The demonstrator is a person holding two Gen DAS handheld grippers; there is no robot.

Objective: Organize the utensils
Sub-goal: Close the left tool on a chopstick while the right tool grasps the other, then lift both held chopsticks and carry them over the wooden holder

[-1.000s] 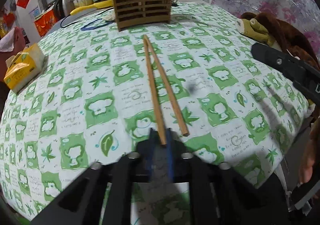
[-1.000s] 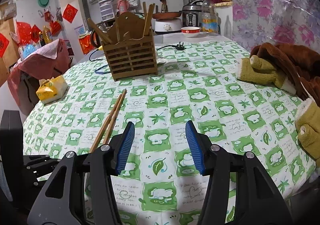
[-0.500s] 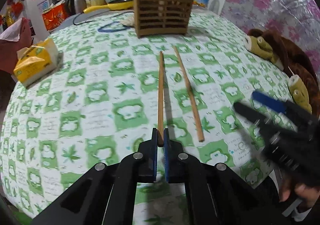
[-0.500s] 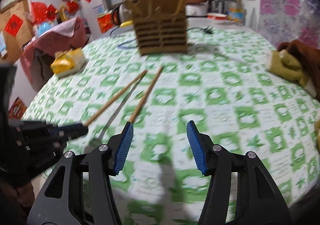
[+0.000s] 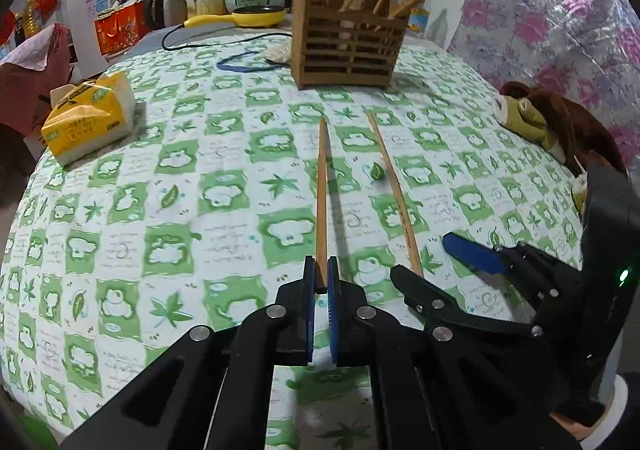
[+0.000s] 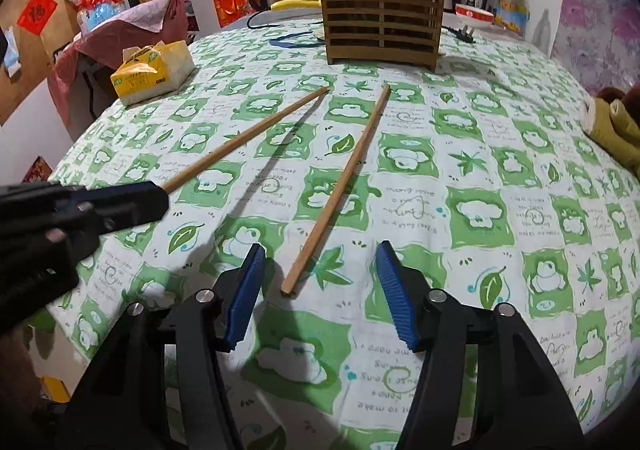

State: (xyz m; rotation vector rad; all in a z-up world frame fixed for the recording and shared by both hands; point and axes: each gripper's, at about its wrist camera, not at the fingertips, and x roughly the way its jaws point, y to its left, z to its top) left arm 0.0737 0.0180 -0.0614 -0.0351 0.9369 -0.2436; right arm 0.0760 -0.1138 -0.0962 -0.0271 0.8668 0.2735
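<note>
Right gripper (image 6: 320,290) has descended beside loose chopstick (image 6: 340,185).

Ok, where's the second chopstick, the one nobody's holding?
The loose chopstick lies flat on the tablecloth, its near end just ahead of the open right gripper, right of the chopstick held by the left gripper.

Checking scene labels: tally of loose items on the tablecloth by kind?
Loose chopsticks: 2, one in the left gripper, one lying free
Wooden holder: 1
Tissue pack: 1
Total: 4
</note>
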